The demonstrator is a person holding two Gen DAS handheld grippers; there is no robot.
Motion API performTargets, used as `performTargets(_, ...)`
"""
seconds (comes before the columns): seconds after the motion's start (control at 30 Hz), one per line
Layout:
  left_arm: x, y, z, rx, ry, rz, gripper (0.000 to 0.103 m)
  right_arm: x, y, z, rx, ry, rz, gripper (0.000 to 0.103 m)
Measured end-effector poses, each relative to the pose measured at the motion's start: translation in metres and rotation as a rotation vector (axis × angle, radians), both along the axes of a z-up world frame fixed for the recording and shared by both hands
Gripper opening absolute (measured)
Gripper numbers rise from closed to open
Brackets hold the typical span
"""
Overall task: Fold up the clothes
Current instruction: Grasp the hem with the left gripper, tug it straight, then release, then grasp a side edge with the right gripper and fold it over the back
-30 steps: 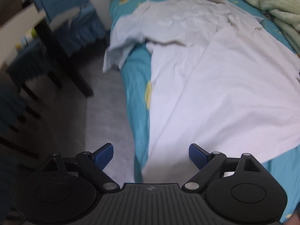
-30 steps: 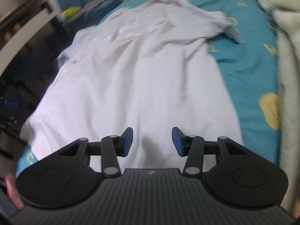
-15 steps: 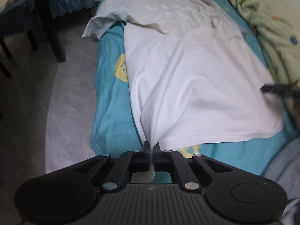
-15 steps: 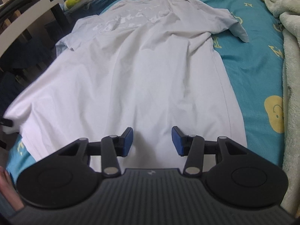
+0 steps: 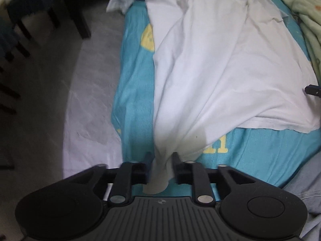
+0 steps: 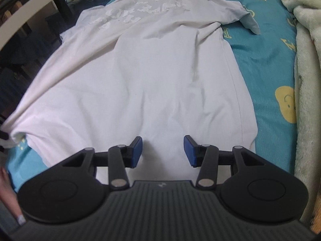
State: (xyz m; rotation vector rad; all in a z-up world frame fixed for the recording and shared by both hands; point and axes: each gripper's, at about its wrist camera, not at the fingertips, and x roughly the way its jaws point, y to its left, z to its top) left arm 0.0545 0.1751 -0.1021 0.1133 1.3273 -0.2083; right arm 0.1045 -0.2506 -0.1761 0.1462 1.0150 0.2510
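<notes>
Lying spread lengthwise over a bed with a teal sheet printed with yellow faces and letters point(image 6: 266, 64), the large white cotton T-shirt point(image 6: 152, 76) covers most of the mattress, its collar end far from both cameras and its hem nearest them. The left tongs point(image 5: 160, 160) have their jaws drawn close around the near left corner of the hem, and a bunched strip of white cloth runs between them and hangs out toward the camera. The right tongs point(image 6: 163, 150) stand wide apart with blue pads showing, gripping nothing, poised just above the middle of the hem. A crumpled pale green fleece blanket point(image 6: 307, 40) lies along the right side of the bed, close beside the shirt's right sleeve. Left of the bed is grey floor point(image 5: 80, 92), with dark wooden furniture legs point(image 5: 80, 18) standing near the shirt's left sleeve, which droops over the mattress edge. Wrinkles cross the chest below a faded white print.
</notes>
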Motion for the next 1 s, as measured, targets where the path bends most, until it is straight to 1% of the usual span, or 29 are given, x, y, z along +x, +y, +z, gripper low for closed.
performTargets(0.07,-0.004,-0.006,0.016,0.025,-0.060,-0.019,0.062,-0.004,-0.005,0.009,0.052,-0.023,-0.028,0.048)
performTargets(0.1,-0.007,-0.007,0.026,0.021,-0.082,-0.007,0.065,-0.005,-0.008,0.013,0.078,-0.035,-0.042,0.048)
performTargets(0.17,-0.011,-0.010,0.047,-0.006,-0.143,0.012,0.067,-0.007,-0.015,0.024,0.131,-0.065,-0.078,0.048)
performTargets(0.27,-0.011,-0.025,0.081,-0.041,-0.271,0.051,0.083,-0.002,-0.034,0.039,0.220,-0.103,-0.159,0.048)
performTargets(0.33,-0.008,-0.044,0.099,-0.064,-0.359,0.068,0.083,0.005,-0.047,0.048,0.275,-0.124,-0.210,0.048)
performTargets(0.4,0.003,-0.068,0.107,-0.114,-0.411,0.097,0.083,0.017,-0.063,0.055,0.329,-0.138,-0.271,0.049)
performTargets(0.47,0.015,-0.093,0.115,-0.165,-0.462,0.125,0.083,0.033,-0.081,0.058,0.409,-0.138,-0.348,0.051)
performTargets(0.53,0.030,-0.120,0.111,-0.200,-0.501,0.144,0.083,0.054,-0.097,0.054,0.488,-0.121,-0.424,0.051)
performTargets(0.6,0.046,-0.148,0.102,-0.222,-0.533,0.158,0.084,0.078,-0.108,0.047,0.540,-0.111,-0.476,0.051)
performTargets(0.67,0.065,-0.168,0.081,-0.185,-0.540,0.140,0.084,0.102,-0.116,0.037,0.587,-0.112,-0.520,0.063)
performTargets(0.7,0.074,-0.178,0.071,-0.166,-0.544,0.131,0.084,0.115,-0.119,0.028,0.615,-0.111,-0.543,0.073)
performTargets(0.73,0.084,-0.187,0.061,-0.148,-0.547,0.122,0.084,0.127,-0.122,0.019,0.642,-0.108,-0.567,0.078)
performTargets(0.83,0.112,-0.216,0.029,-0.095,-0.556,0.096,0.084,0.163,-0.131,-0.013,0.716,-0.086,-0.643,0.078)
performTargets(0.9,0.128,-0.215,0.008,-0.107,-0.536,0.100,0.084,0.186,-0.138,-0.039,0.739,-0.069,-0.701,0.078)
performTargets(1.0,0.138,-0.200,-0.007,-0.151,-0.518,0.111,0.084,0.222,-0.148,-0.075,0.804,-0.062,-0.782,0.078)
